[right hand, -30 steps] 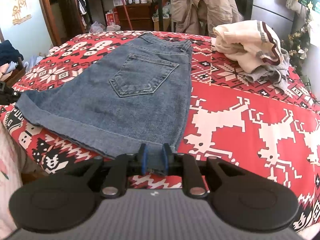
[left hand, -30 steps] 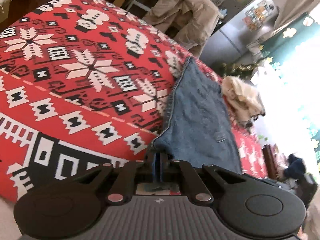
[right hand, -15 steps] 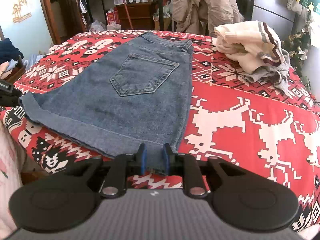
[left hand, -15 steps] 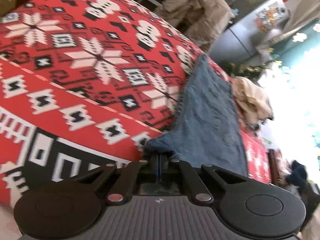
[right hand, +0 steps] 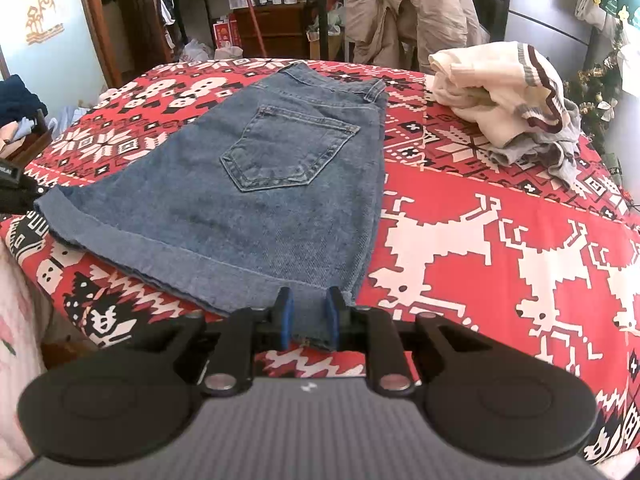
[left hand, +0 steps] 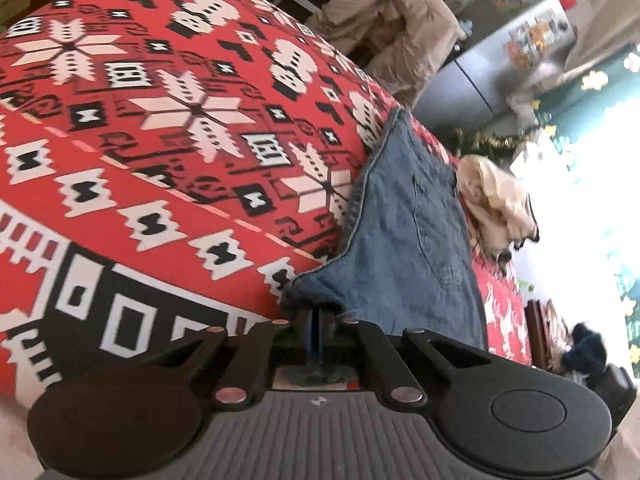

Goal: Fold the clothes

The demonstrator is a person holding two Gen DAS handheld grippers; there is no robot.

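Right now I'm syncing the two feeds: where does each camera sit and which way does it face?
Left wrist: low at the bed's corner, facing along the denim shorts; left hand-held gripper pinches their hem corner.
Right wrist: at the near edge, facing across the bedspread; right hand-held gripper straddles the hem.
Shared: shorts, cream sweater, beige jacket.

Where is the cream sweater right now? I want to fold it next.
In the right wrist view, the cream sweater lies bunched at the far right of the red blanket, right of the denim shorts.
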